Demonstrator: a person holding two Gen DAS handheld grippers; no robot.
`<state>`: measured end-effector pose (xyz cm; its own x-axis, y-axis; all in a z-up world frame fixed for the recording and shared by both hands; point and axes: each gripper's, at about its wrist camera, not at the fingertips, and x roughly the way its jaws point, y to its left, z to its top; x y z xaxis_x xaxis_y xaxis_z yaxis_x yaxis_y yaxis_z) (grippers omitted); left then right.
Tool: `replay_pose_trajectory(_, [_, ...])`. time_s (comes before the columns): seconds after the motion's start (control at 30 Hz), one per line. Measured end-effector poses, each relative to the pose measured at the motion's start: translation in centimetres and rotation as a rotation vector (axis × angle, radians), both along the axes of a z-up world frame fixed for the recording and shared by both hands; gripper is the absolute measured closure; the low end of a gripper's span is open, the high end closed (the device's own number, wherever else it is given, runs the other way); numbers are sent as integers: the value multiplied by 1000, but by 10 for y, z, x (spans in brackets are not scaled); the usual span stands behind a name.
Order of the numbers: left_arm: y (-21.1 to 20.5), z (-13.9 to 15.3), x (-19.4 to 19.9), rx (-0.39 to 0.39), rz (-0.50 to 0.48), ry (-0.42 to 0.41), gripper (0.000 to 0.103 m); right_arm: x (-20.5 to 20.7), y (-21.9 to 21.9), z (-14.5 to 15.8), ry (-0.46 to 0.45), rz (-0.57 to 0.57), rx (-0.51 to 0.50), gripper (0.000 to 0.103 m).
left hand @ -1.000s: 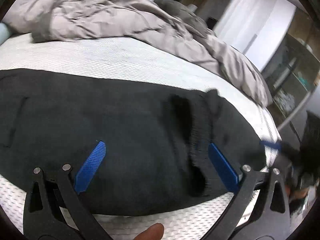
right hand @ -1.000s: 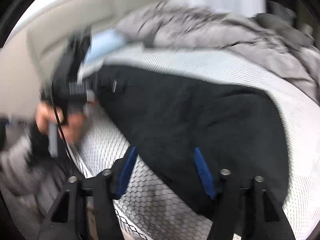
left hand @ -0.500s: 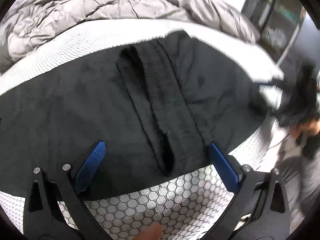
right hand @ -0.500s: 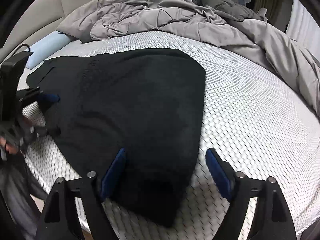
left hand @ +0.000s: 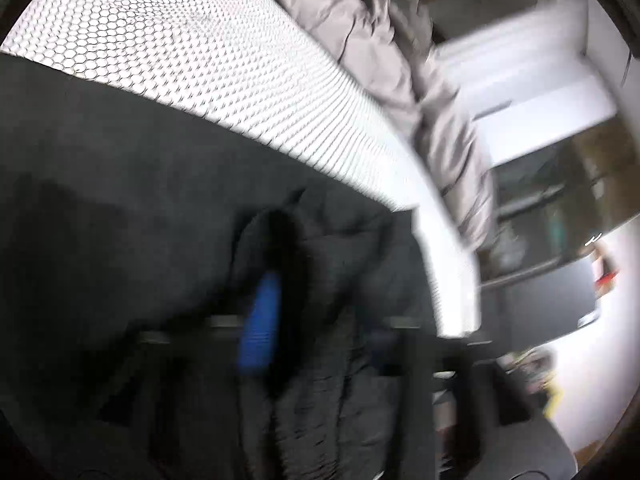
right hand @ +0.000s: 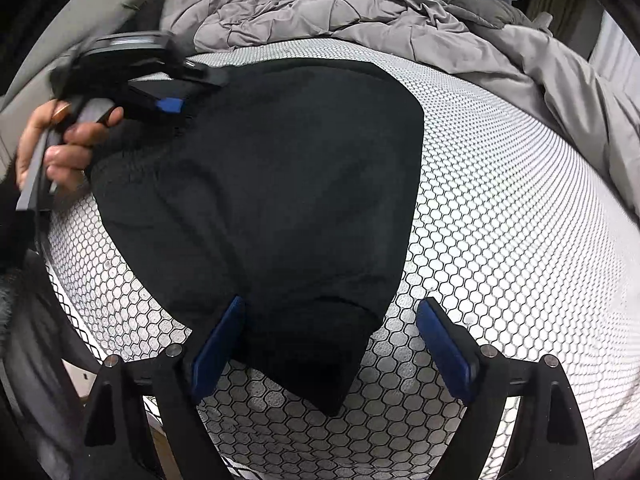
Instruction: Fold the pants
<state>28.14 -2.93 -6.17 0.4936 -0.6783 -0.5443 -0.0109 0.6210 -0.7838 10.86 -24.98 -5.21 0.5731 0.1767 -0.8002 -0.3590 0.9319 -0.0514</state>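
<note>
The black pants (right hand: 280, 184) lie on the white honeycomb-patterned mattress (right hand: 500, 240). My right gripper (right hand: 326, 340) is open, its blue pads on either side of the near end of the pants. My left gripper (right hand: 172, 106) shows at the far left of the right wrist view, held by a hand, at the pants' far edge. In the blurred left wrist view my left gripper (left hand: 316, 320) has narrowed around a bunched fold of the black pants (left hand: 120, 220); one blue pad (left hand: 260, 320) shows and the other is hidden in fabric.
A rumpled grey duvet (right hand: 360, 12) lies along the far side of the bed and its right edge (left hand: 400, 52). The mattress edge (left hand: 452, 272) drops off at the right of the left wrist view, with shelving (left hand: 560, 192) beyond.
My left gripper has moved down onto the pants' edge and closed in around a fold of fabric; its view is now blurred. My right gripper has come closer to the near end, still open.
</note>
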Motion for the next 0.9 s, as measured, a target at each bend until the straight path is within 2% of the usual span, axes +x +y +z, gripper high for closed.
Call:
replay_pose_trajectory(0.07, [4, 11, 1, -8, 26, -64, 91, 3, -4, 0, 2, 1, 30, 14])
replay_pose_trajectory(0.13, [5, 22, 1, 37, 41, -110, 91, 2, -7, 0, 3, -2, 45, 14])
replay_pose_trajectory(0.17, [5, 24, 3, 113, 56, -114, 91, 1, -8, 0, 0, -3, 48, 14])
replay_pose_trajectory(0.2, [3, 21, 4, 190, 67, -94, 88, 0, -9, 0, 1, -3, 47, 14])
replay_pose_trajectory(0.23, [3, 16, 6, 246, 68, -58, 80, -1, -10, 1, 0, -1, 49, 14])
replay_pose_trajectory(0.27, [4, 9, 7, 264, 68, -23, 73, 0, -11, 1, 1, 1, 55, 14])
replay_pose_trajectory(0.3, [9, 4, 5, 245, 70, 6, 66, -1, -13, 2, 3, 2, 64, 14])
replay_pose_trajectory(0.37, [21, 3, -3, 144, 53, 32, 65, -4, -20, 6, 8, 6, 97, 13])
replay_pose_trajectory(0.4, [24, 6, -7, 135, 46, 31, 63, -5, -24, 8, 7, 4, 122, 13])
replay_pose_trajectory(0.5, [40, 17, -32, 117, 32, -22, 47, -10, -49, 17, -5, -22, 221, 13])
replay_pose_trajectory(0.57, [42, 13, -49, 102, -13, -18, 46, -8, -56, 22, -14, -44, 279, 13])
replay_pose_trajectory(0.67, [38, -5, -61, 30, -97, 50, 46, 0, -66, 22, -20, -91, 326, 13])
replay_pose_trajectory(0.77, [21, -14, -57, 28, -157, 47, 46, 7, -68, 19, -25, -139, 334, 13])
replay_pose_trajectory(0.9, [10, -28, -42, -95, -110, 56, 47, 23, -58, 9, 5, -188, 292, 13])
